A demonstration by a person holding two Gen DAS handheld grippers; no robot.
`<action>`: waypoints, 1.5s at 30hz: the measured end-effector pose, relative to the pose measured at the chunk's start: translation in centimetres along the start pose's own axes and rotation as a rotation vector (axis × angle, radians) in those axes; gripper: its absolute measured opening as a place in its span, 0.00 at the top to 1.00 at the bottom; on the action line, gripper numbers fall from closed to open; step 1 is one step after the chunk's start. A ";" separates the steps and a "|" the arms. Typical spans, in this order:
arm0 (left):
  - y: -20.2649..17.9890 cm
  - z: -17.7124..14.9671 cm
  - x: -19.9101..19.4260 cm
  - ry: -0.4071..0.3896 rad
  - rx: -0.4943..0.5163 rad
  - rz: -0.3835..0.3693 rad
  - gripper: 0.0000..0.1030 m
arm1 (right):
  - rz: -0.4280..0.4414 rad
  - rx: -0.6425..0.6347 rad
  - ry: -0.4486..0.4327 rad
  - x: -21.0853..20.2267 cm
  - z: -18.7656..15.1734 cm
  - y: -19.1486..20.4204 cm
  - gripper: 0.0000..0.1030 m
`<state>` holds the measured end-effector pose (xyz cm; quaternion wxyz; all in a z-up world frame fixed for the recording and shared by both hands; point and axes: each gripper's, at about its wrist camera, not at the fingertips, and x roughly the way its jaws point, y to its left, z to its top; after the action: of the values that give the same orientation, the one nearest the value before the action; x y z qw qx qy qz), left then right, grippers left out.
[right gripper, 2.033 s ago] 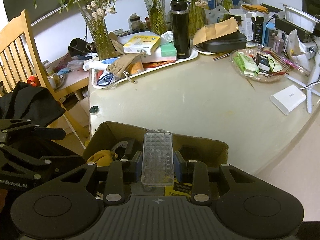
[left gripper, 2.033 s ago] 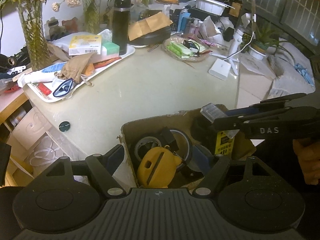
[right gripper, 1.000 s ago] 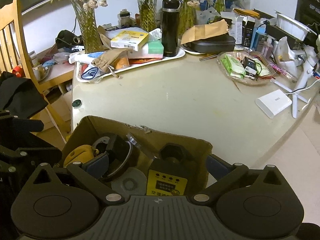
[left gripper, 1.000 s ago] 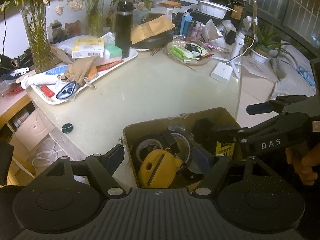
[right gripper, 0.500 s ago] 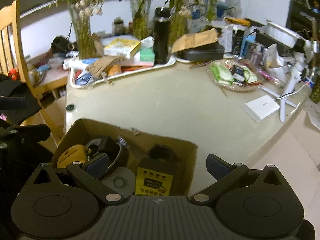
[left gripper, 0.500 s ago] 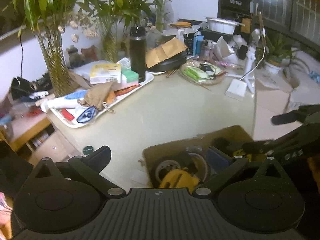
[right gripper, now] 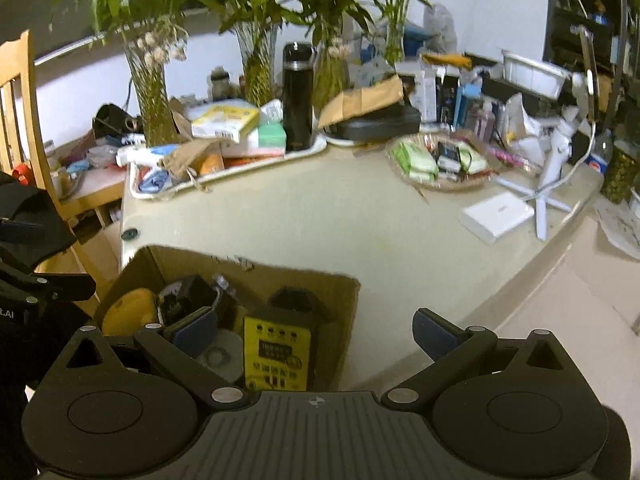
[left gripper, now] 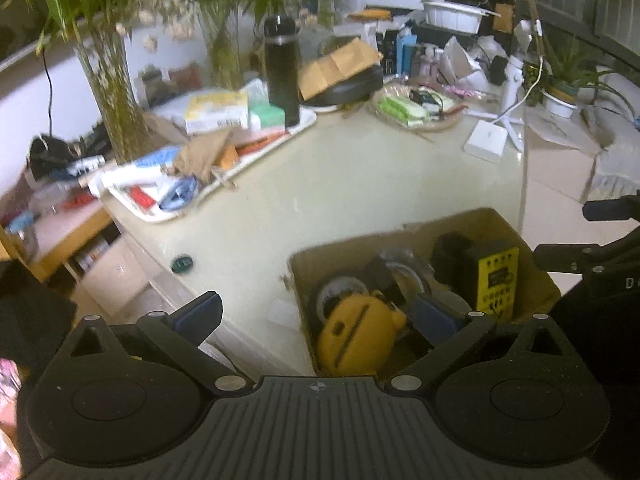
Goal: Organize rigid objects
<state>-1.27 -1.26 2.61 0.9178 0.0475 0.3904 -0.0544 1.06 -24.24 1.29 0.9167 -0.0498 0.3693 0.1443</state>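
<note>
An open cardboard box (left gripper: 472, 222) sits at the near edge of the pale table (left gripper: 360, 184). It holds a yellow tape measure (left gripper: 356, 330), tape rolls (left gripper: 340, 290) and a black and yellow device (left gripper: 496, 280). The box (right gripper: 256, 270) also shows in the right wrist view, with the device (right gripper: 276, 354) in it. My left gripper (left gripper: 316, 316) is open and empty, raised above the box's left side. My right gripper (right gripper: 316, 330) is open and empty above the box's right end. The clear plastic case is not visible.
A white tray (left gripper: 256, 156) of clutter and a black bottle (left gripper: 282, 68) stand at the back left. A basket of items (right gripper: 440, 160) and a white box (right gripper: 496, 212) lie at the right. A small dark cap (left gripper: 182, 262) lies near the table's left edge. A wooden chair (right gripper: 20, 120) stands left.
The right gripper opened and let the clear plastic case go into the box. Both grippers then rose and drew back from the box; the left gripper opened wider.
</note>
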 end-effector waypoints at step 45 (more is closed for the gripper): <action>-0.8 -3.9 2.8 0.221 -0.007 -0.001 0.00 | 0.001 -0.089 0.278 2.5 -4.0 2.2 0.00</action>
<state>-2.23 -1.70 -2.09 0.8694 0.0499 0.4893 -0.0478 -0.57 -22.43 -3.32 0.8535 -0.1099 0.4860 0.1526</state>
